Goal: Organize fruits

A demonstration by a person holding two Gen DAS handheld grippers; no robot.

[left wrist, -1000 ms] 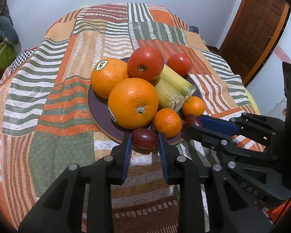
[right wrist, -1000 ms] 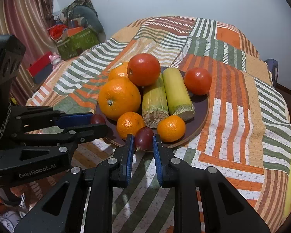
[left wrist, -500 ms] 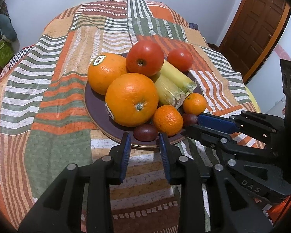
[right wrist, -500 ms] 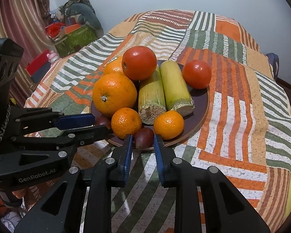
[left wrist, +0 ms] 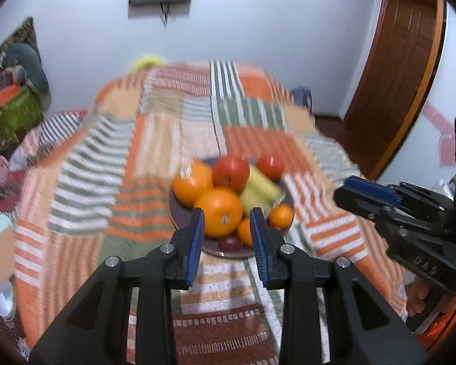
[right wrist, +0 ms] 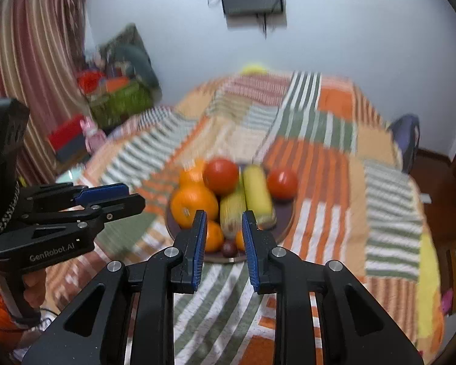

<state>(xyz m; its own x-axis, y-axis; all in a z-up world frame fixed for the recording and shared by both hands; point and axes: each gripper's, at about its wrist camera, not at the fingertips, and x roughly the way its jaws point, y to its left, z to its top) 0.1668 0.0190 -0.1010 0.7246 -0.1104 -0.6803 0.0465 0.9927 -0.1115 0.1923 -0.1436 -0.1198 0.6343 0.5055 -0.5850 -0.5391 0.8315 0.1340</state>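
I hold the left gripper (left wrist: 226, 234) and right gripper (right wrist: 222, 232) empty with jaws apart, well short of the plate (left wrist: 179, 222) at twelve o'clock; the fruit looks fully gathered there.

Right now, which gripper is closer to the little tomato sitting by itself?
Right, probably. The right gripper hangs off the plate's right side, where the little tomato sits. The left gripper hangs off the left side, oranges in between.
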